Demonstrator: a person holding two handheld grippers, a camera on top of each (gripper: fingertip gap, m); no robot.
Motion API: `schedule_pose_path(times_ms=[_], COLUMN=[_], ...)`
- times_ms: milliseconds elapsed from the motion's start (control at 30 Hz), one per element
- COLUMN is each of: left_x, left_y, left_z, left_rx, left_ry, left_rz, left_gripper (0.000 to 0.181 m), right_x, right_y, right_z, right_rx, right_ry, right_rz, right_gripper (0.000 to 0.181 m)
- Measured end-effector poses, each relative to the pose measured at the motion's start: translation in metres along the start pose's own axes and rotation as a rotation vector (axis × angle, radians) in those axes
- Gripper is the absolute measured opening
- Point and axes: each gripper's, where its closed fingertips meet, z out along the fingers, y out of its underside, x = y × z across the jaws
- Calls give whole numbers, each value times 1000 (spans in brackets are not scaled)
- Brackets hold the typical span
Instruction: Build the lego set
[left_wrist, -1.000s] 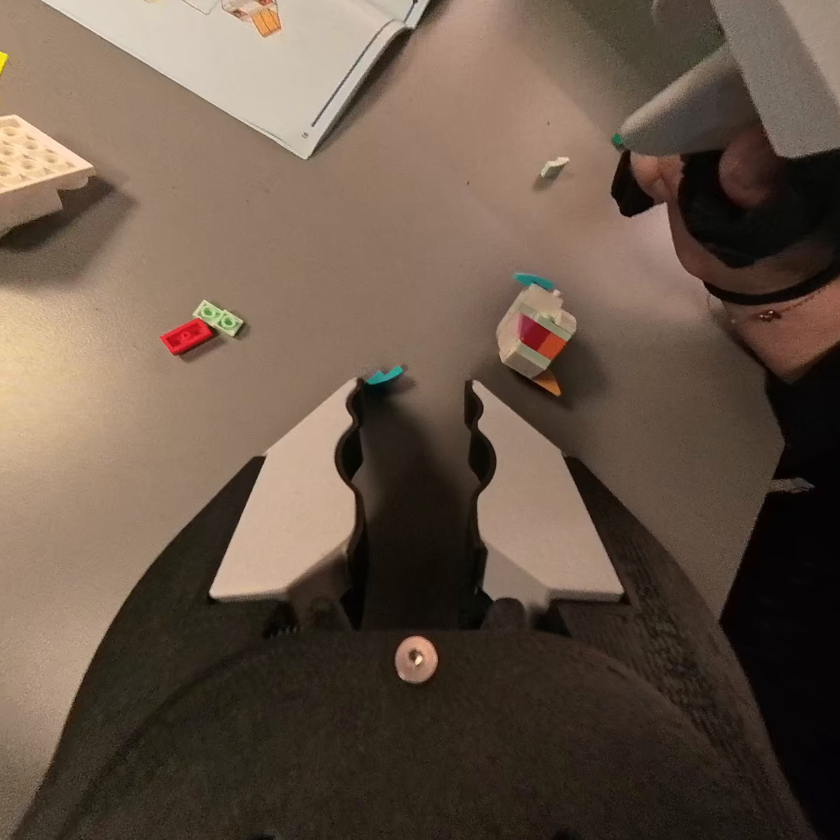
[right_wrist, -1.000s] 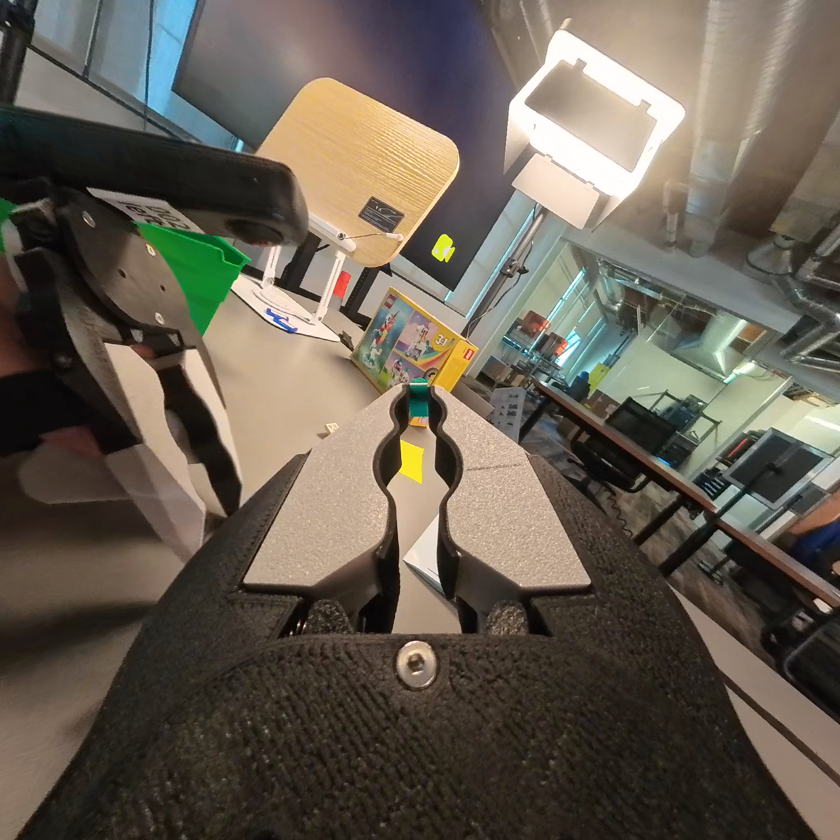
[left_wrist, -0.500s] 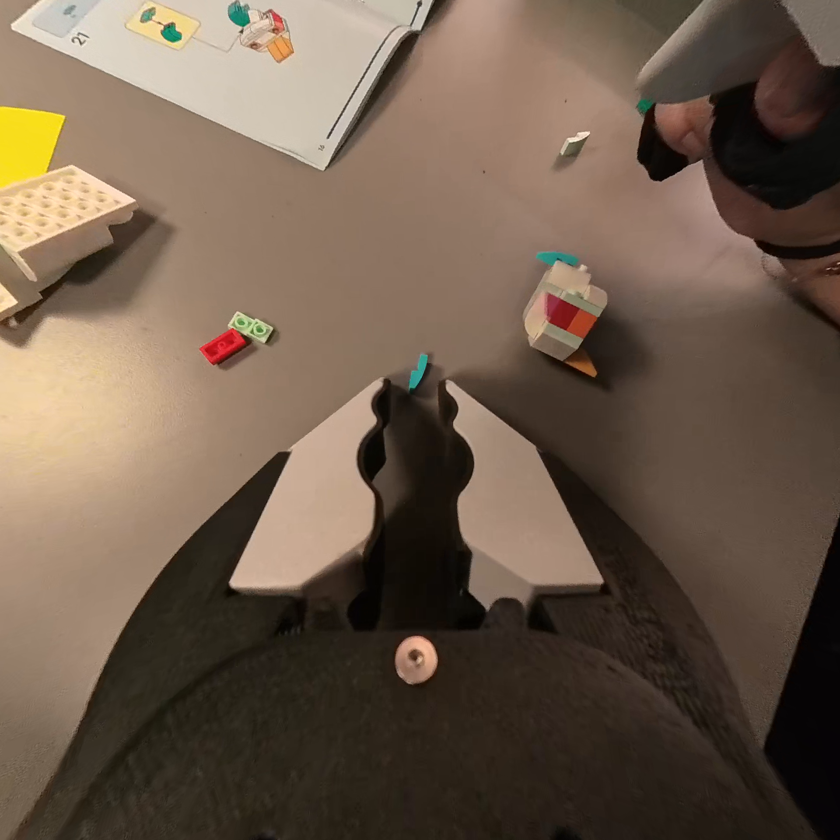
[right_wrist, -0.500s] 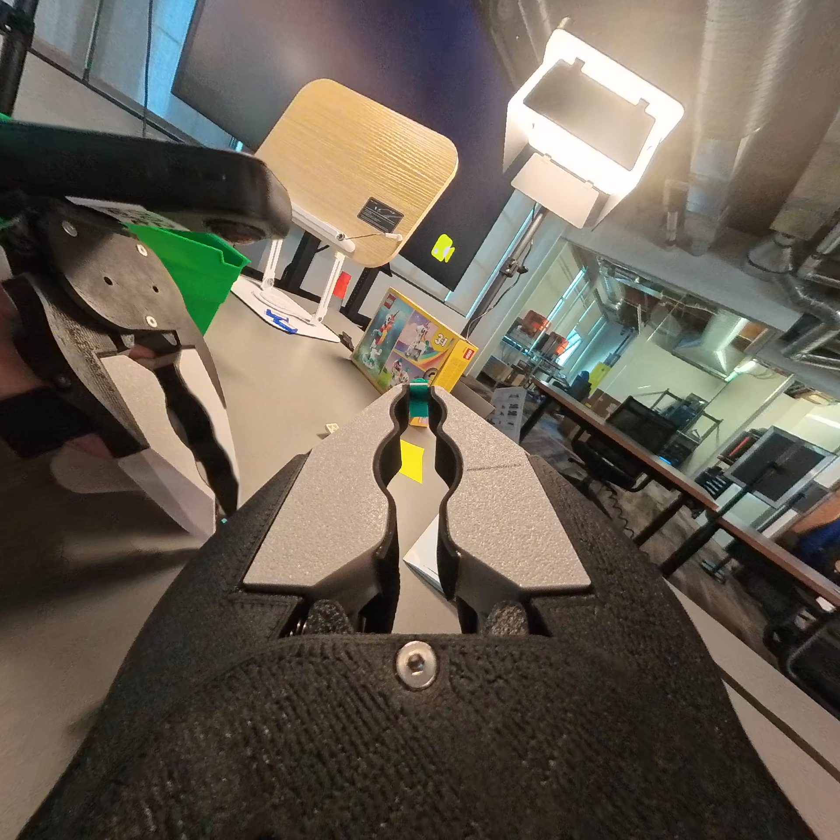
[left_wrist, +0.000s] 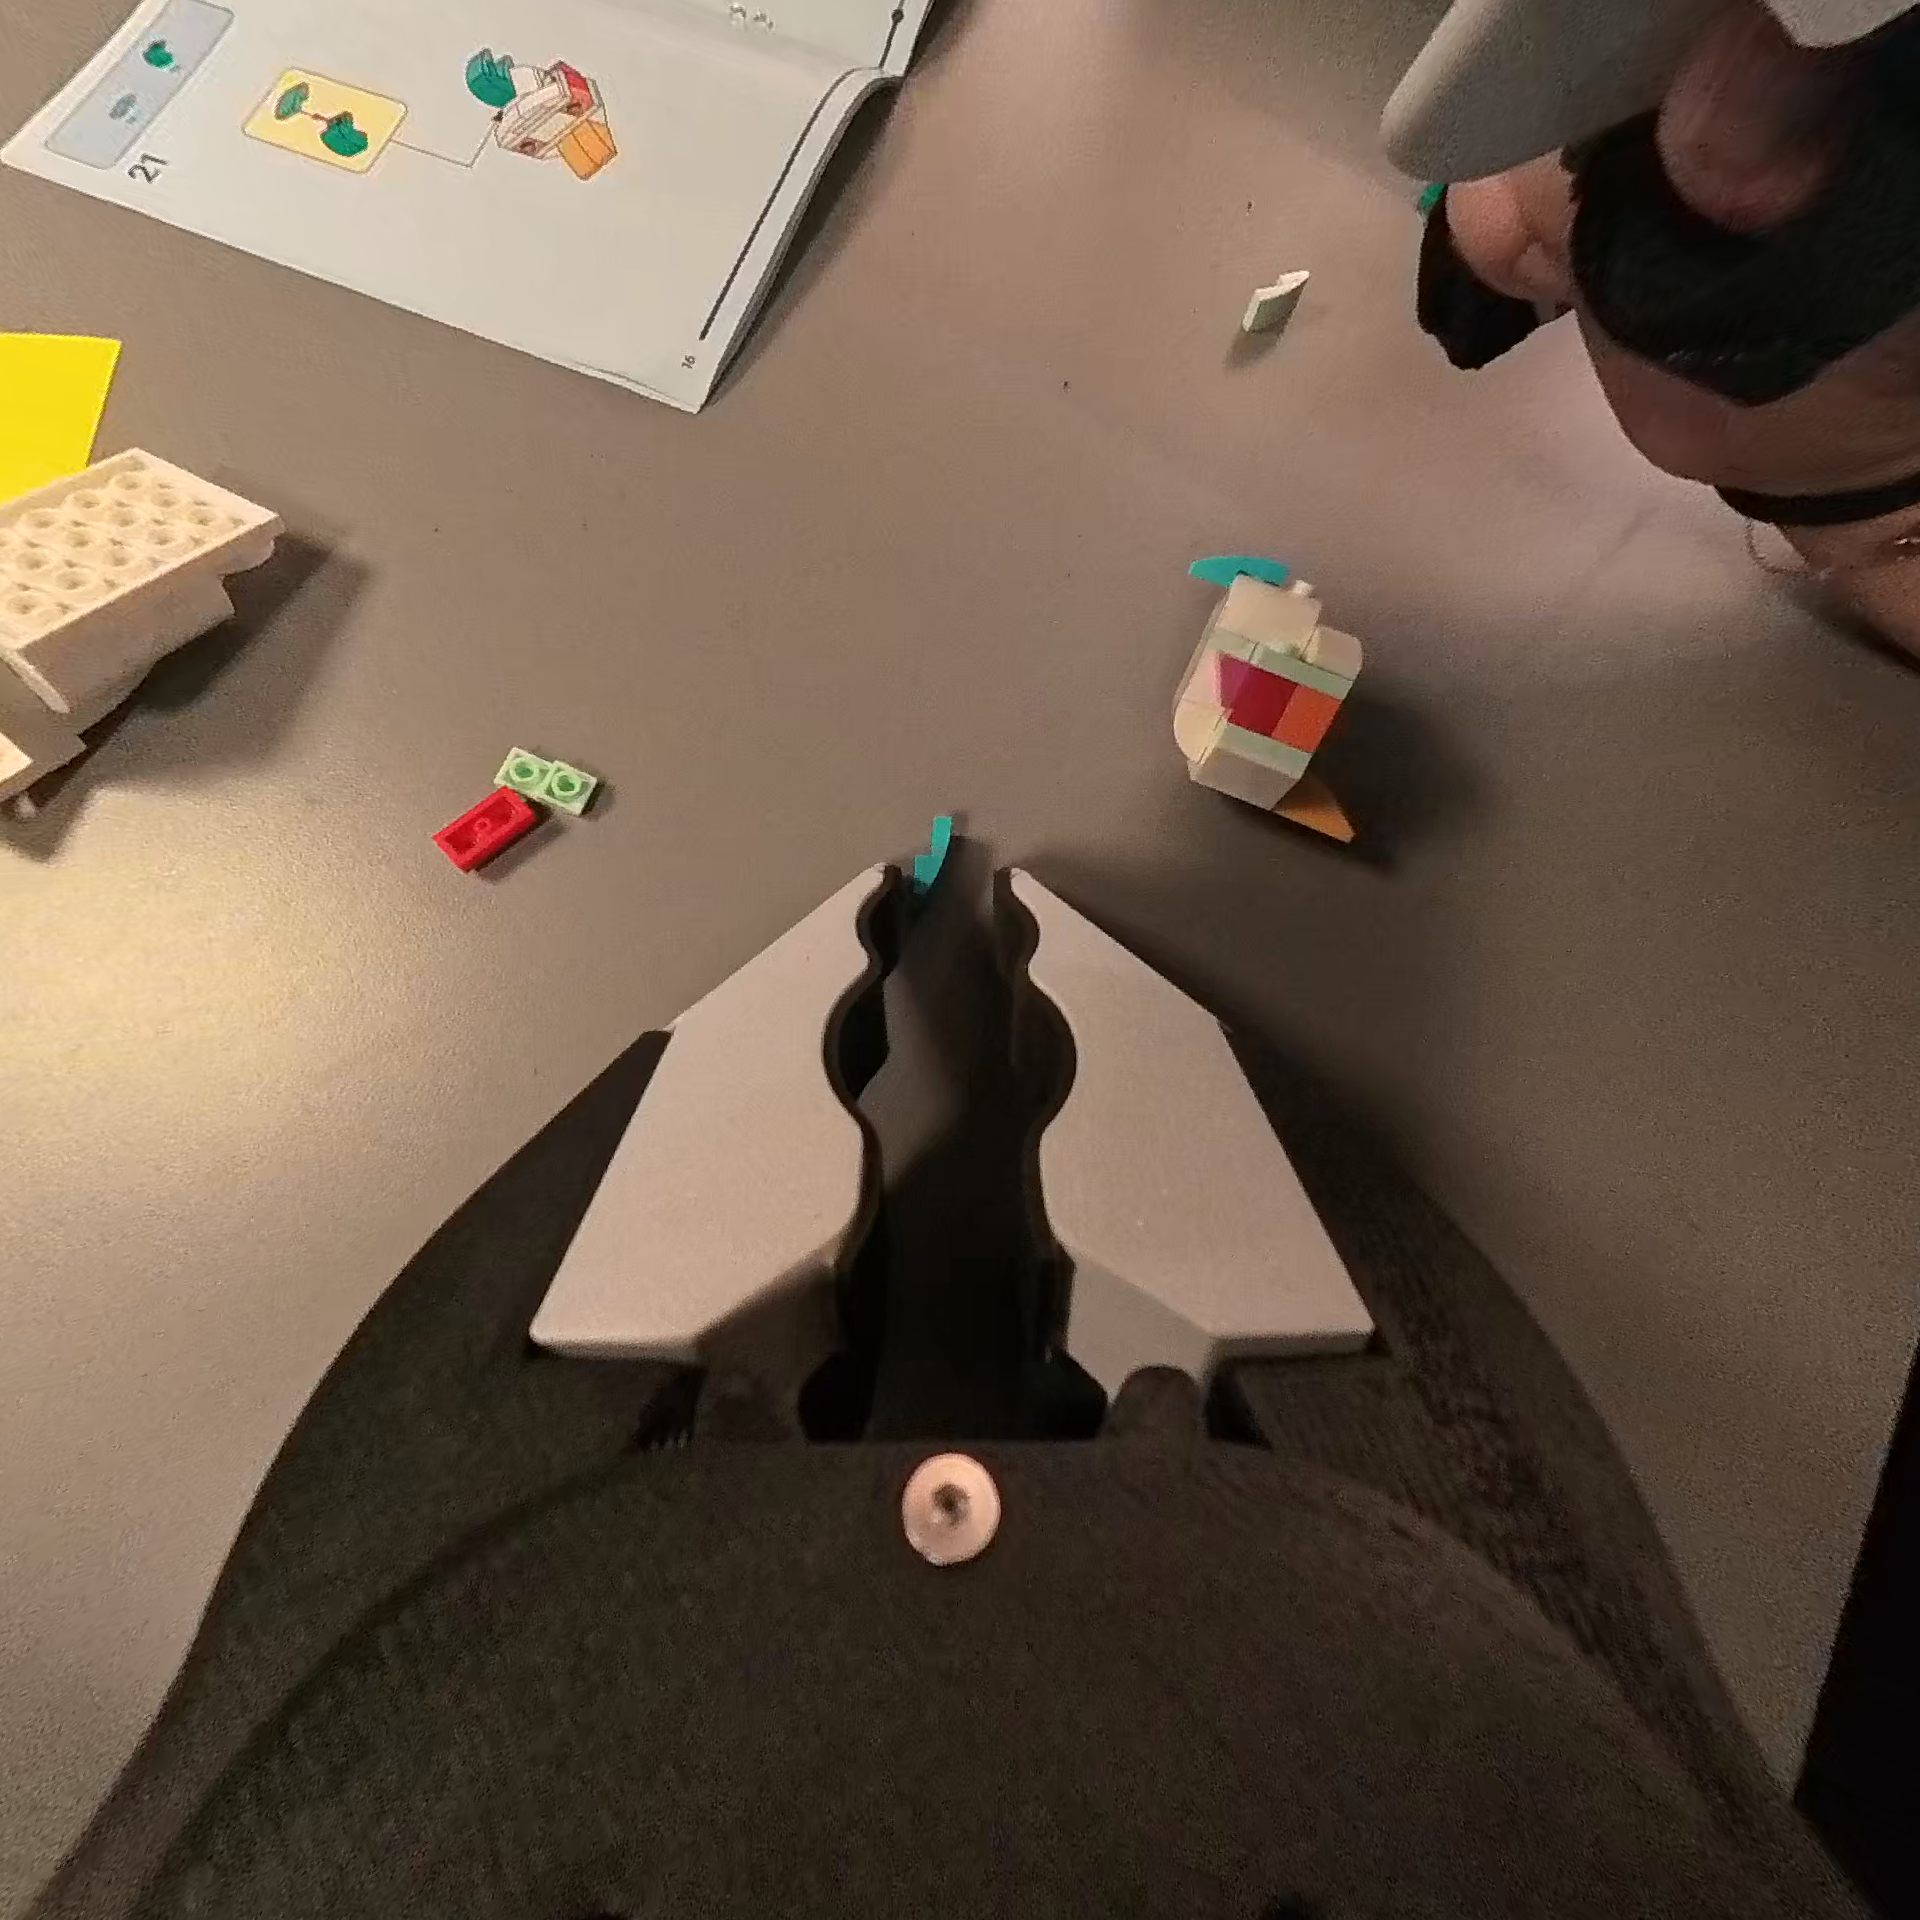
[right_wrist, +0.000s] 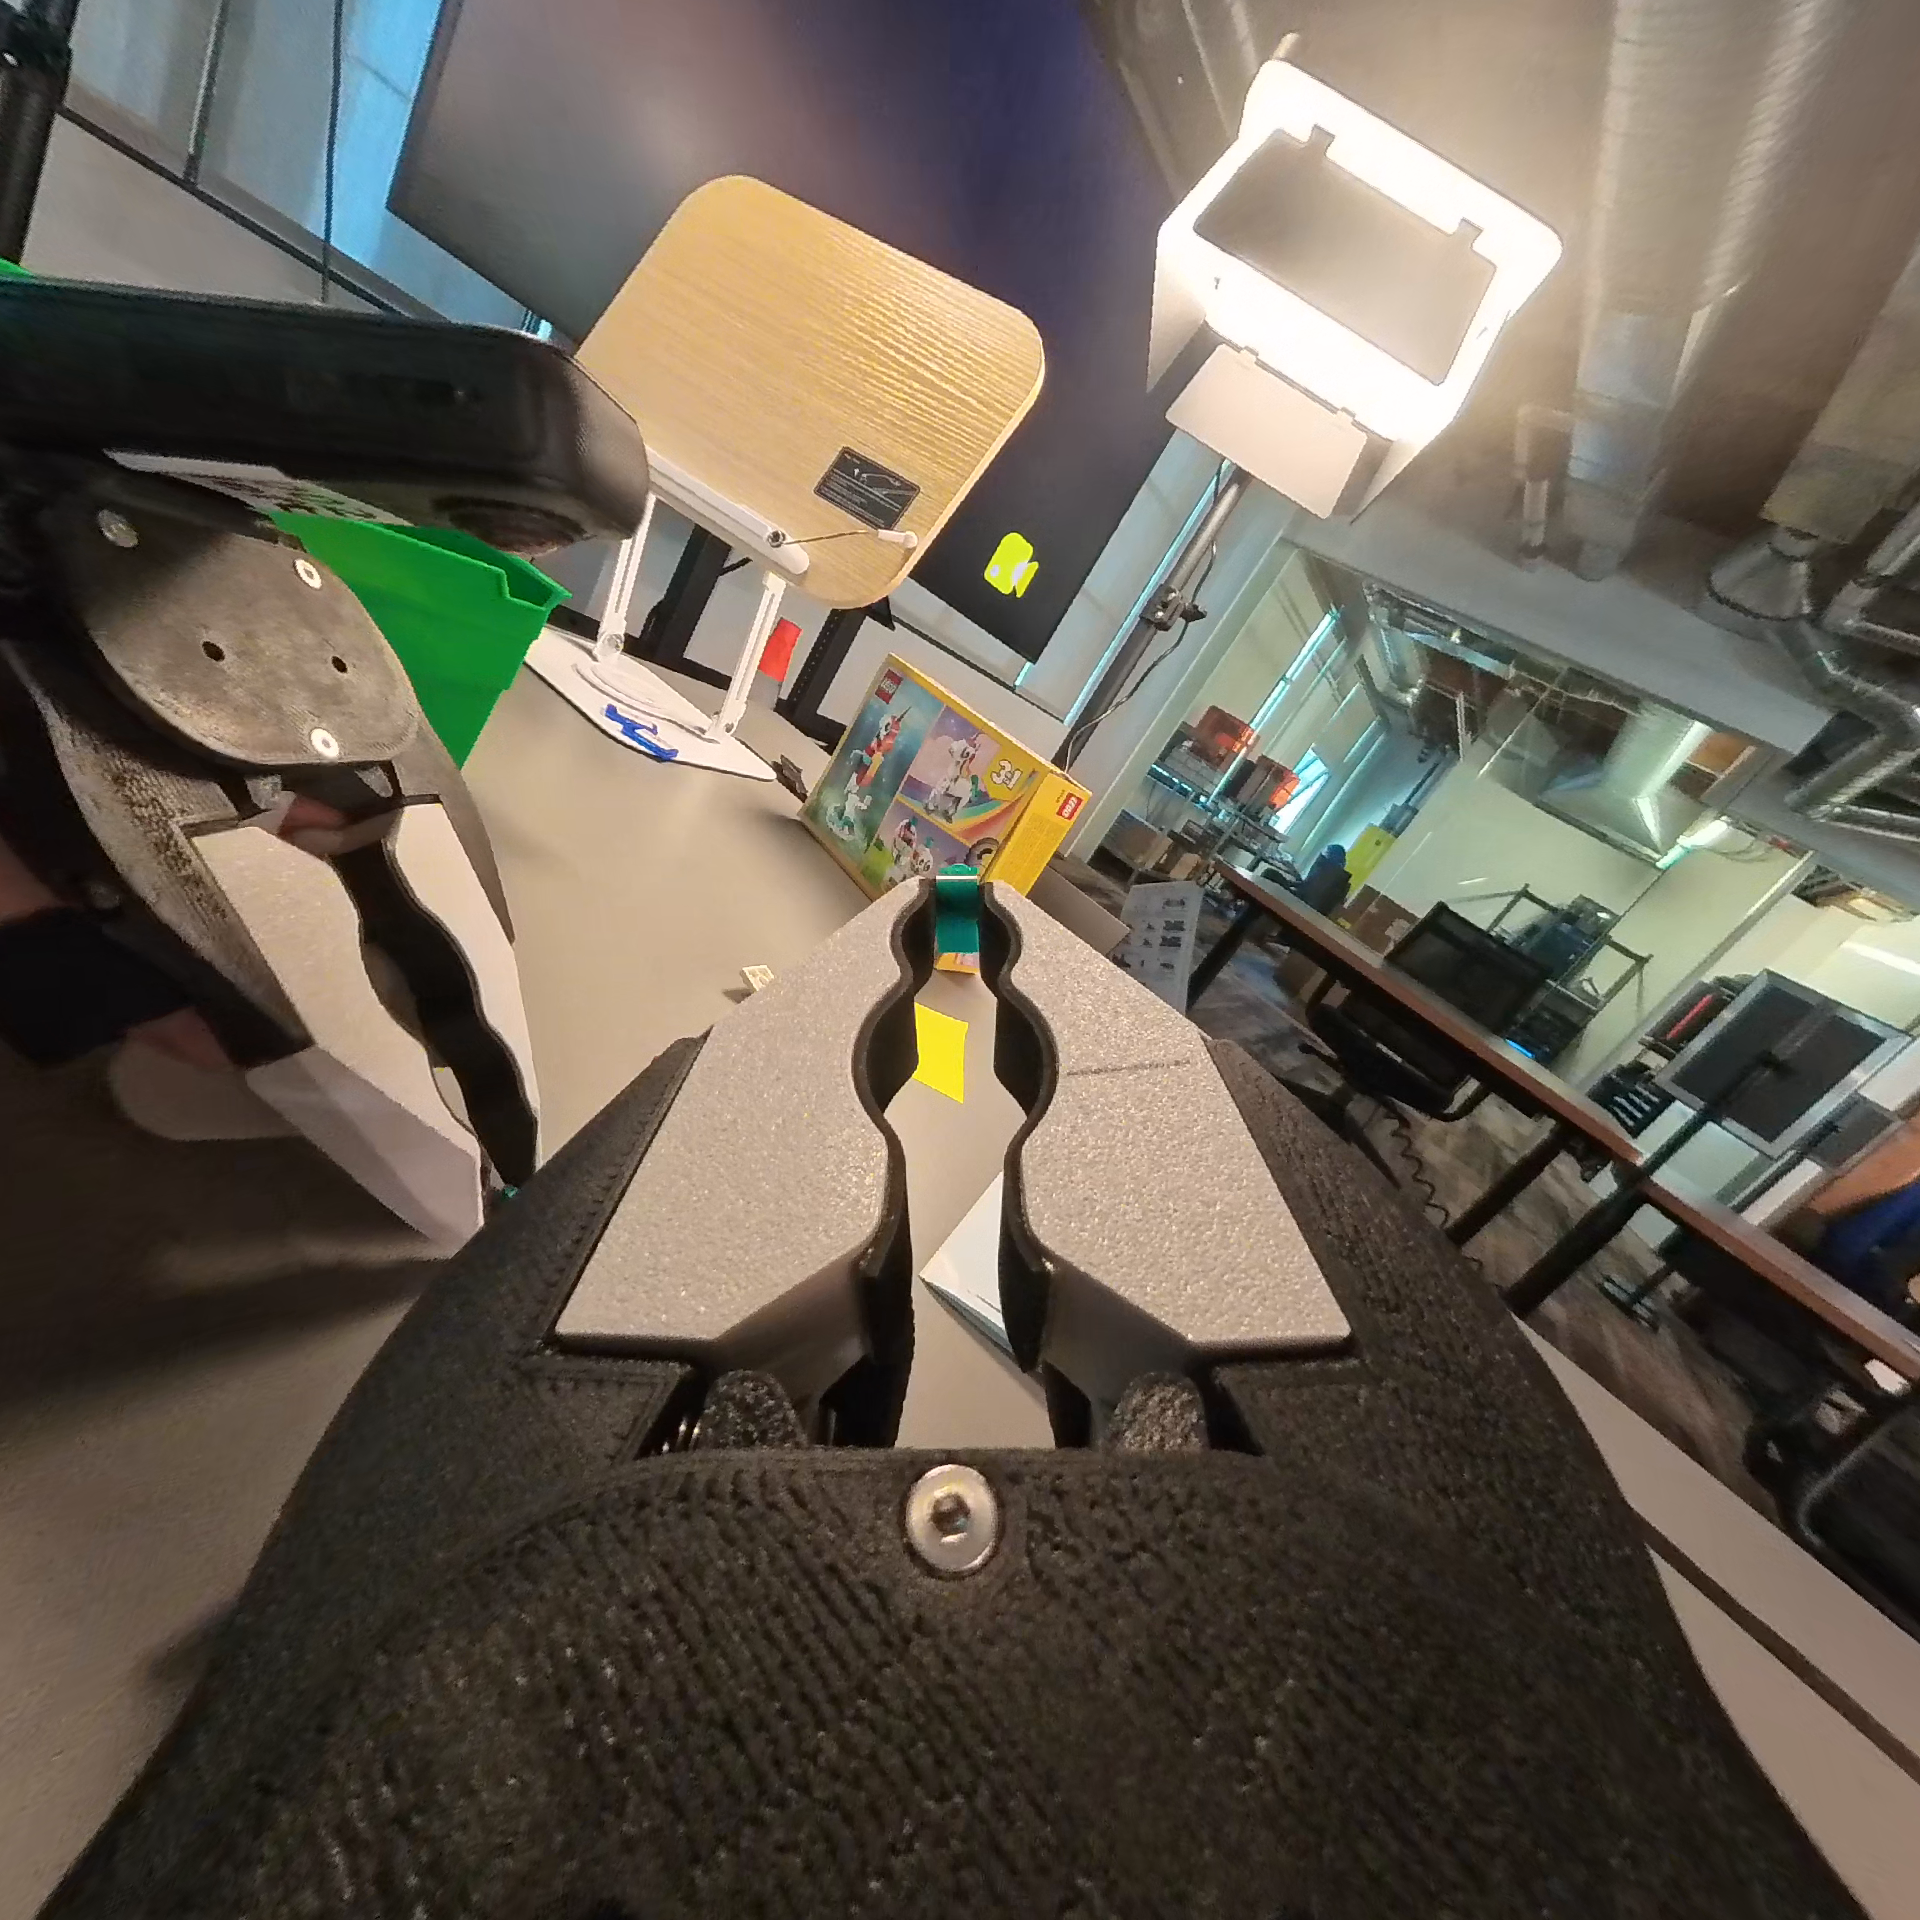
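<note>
The grey surface (left_wrist: 935, 540) carries an open instruction booklet (left_wrist: 499, 197), a yellow sheet (left_wrist: 47, 405), white plates (left_wrist: 104, 582), a red piece (left_wrist: 483, 828) touching a green piece (left_wrist: 548, 779), and a small multicoloured build (left_wrist: 1262, 707).

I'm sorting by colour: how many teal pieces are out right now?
3. One teal piece stands between the left tongs' tips; one tops the small build; one is clamped in the right tongs. Others may be hidden.
</note>
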Motion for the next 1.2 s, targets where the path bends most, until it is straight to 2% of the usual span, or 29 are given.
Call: schedule_pose_path(times_ms=[33, 167, 467, 567, 700, 800, 900, 1033, 1200], left_x=[0, -2, -4, 6, 32, 48, 58, 67, 76], left_y=[0, -1, -4, -29, -62, -76, -81, -80, -77], left_z=[0, 2, -1, -19, -59, -86, -100, -105, -109], left_rx=[-1, 0, 20, 158, 300, 372, 398, 372, 362], left_ry=[-8, -26, -32, 27, 171, 209, 182, 141, 145], left_rz=[10, 29, 10, -44, -85, -3, 145, 284, 381], left_gripper=[16, 16, 3, 3, 3, 3, 3, 3, 3], right_x=[0, 0, -6, -15, -24, -28, -37, -49, -64], right_y=[0, 0, 7, 9, 0, -17, -35, -52, -54], right_z=[0, 0, 2, 2, -6, -16, -25, -37, -50], right_rx=[0, -1, -20, -43, -19, 37, 97, 201, 281], right_ry=[0, -2, -41, -115, -259, -369, -487, -595, -698], right_rz=[1, 2, -25, -66, -148, -316, -591, -912, -1152], right_gripper=[5, 5, 5, 5, 5, 5, 5, 5, 5])
